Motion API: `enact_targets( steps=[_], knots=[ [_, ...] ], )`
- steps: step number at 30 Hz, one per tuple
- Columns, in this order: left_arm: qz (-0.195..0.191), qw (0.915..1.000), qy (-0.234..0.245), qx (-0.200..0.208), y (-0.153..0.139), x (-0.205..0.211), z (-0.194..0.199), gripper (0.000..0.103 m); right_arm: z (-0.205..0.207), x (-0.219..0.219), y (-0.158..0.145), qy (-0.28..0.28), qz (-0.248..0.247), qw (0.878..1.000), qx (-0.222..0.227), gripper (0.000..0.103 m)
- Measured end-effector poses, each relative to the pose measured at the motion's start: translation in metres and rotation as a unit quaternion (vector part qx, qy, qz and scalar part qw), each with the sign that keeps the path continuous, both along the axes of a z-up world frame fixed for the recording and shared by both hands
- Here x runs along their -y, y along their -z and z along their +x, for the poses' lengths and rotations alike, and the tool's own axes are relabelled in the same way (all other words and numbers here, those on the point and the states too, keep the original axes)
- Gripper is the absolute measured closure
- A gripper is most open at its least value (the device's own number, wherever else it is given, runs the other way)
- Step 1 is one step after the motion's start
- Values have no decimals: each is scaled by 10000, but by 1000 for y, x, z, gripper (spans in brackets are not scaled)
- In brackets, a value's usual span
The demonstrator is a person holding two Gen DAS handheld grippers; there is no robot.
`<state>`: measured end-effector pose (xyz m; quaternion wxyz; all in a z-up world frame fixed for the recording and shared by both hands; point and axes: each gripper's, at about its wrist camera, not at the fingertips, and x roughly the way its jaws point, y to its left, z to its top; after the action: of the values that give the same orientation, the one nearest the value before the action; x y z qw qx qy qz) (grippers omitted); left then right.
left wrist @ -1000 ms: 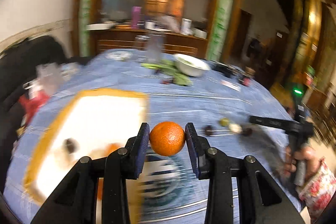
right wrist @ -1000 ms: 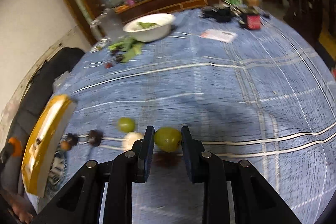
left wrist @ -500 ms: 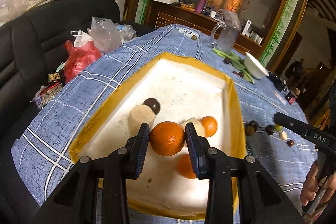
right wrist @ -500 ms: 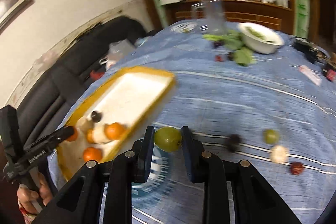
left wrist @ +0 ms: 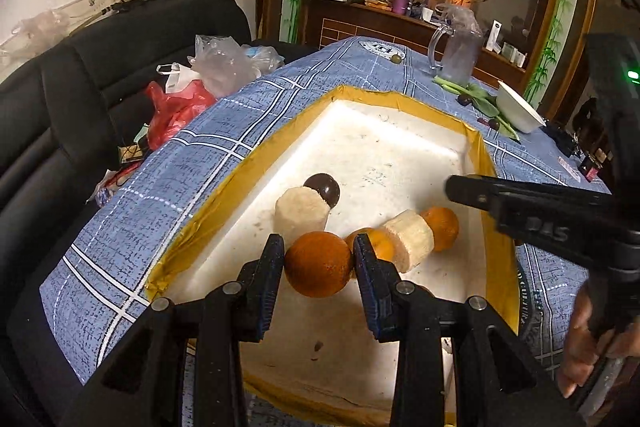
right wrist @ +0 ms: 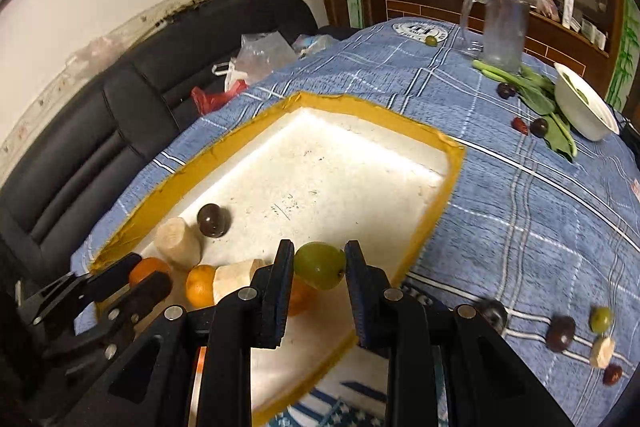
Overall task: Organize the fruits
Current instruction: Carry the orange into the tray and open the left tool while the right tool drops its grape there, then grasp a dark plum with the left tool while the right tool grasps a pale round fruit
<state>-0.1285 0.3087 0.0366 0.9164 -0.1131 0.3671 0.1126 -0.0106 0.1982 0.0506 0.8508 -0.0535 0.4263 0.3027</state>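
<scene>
My left gripper (left wrist: pixel 319 267) is shut on an orange (left wrist: pixel 318 263) and holds it over the near end of the white tray with a yellow rim (left wrist: pixel 384 163). My right gripper (right wrist: pixel 319 269) is shut on a green fruit (right wrist: pixel 319 265) above the tray's near right part (right wrist: pixel 320 179). In the tray lie two pale cut pieces (left wrist: pixel 301 213), a dark round fruit (left wrist: pixel 323 189) and other oranges (left wrist: pixel 442 227). The right gripper shows in the left view (left wrist: pixel 528 211), the left one in the right view (right wrist: pixel 100 291).
Several small fruits (right wrist: pixel 560 333) lie on the blue checked cloth right of the tray. A glass jug (right wrist: pixel 502 31), greens (right wrist: pixel 536 95) and a white bowl (right wrist: pixel 580 107) stand at the far side. A black sofa with plastic bags (left wrist: pixel 208 75) is on the left.
Both grippers have swung left from the loose fruits on the cloth to over the tray, each carrying its fruit. The right gripper has closed in beside the left one.
</scene>
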Motion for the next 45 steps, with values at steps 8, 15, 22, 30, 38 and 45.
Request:
enact_targets(
  steps=[8,15,22,30,38,45],
  knots=[
    [273,9993,-23,249,-14,7,-6,33,10,-13,10,-2,-55,9999,-92,73],
    [361,9990,-27,245,-19,12,-6,29,7,-6,2,54,139,9999,-40,49],
    [565,9980,-14,292,-27,22,-10,25,-3,12,-12,136,270,9995,129,49],
    [742,9967,130,311,-35,40,-16,23,-12,39,-12,320,372,9987,107,47],
    [918,9949,257,318,-44,60,-20,23,-18,82,-14,606,518,9968,102,47],
    [1080,9925,518,225,-43,88,-17,22,-18,133,-11,1029,650,9925,46,46]
  ],
)
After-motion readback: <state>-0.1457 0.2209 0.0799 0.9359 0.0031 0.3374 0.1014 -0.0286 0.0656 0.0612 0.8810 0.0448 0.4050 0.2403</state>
